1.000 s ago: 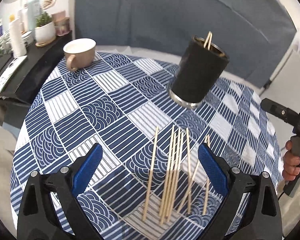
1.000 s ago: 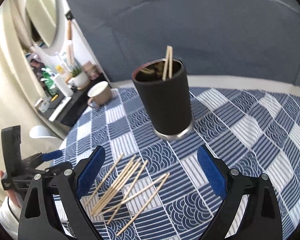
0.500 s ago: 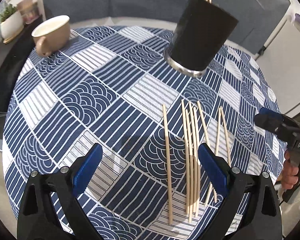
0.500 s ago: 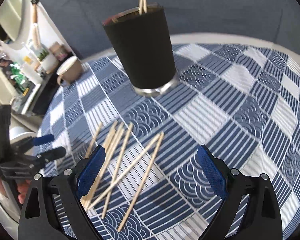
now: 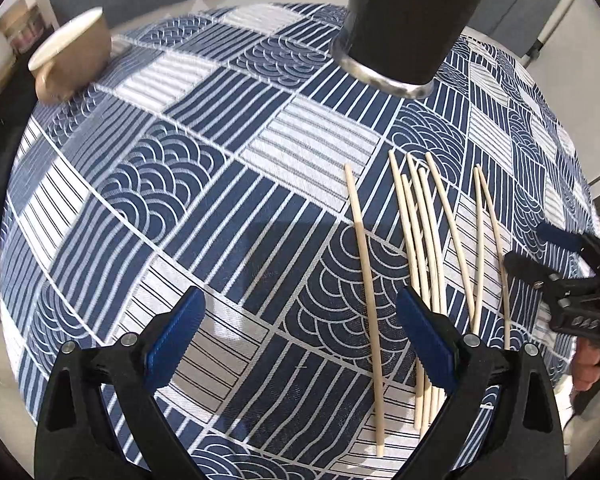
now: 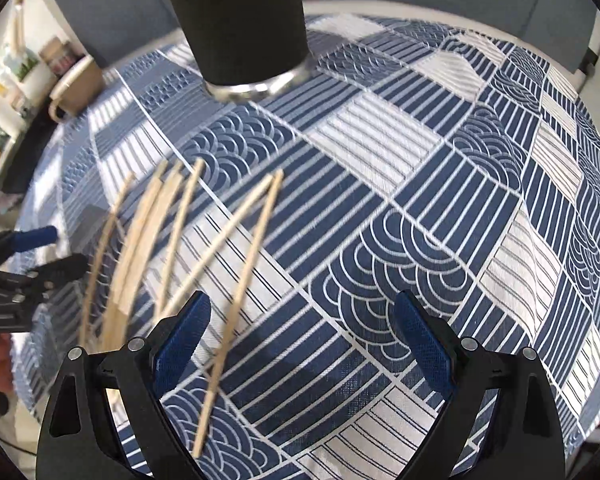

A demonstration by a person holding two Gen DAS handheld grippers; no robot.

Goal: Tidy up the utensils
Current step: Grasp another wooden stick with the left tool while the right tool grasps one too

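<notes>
Left wrist view: left claw wide open and empty, now lower and closer over the chopsticks than a second ago, with the cup grown large and cut off at its top edge. Lone stick lying between the blue pads, nearer the right one; the rest of the bundle just beyond that pad, on the side away from the mug. Right wrist view: right claw likewise spread wide, holding nothing, also dropped toward the sticks, its left pad over the near ends of two sticks. Judged as both claws closing in for a pick-up, nothing gripped yet, transfer into the cup not begun for these sticks. All loose sticks flat on the tabletop, in front of the cup and well apart from it. Cloth in blue-and-white patchwork, stripes and wave arcs, slightly wrinkled. Behind the cup a grey-blue wall or backrest; beyond the mug, a dark side shelf with bottles and a plant, too blurred to detail.
</notes>
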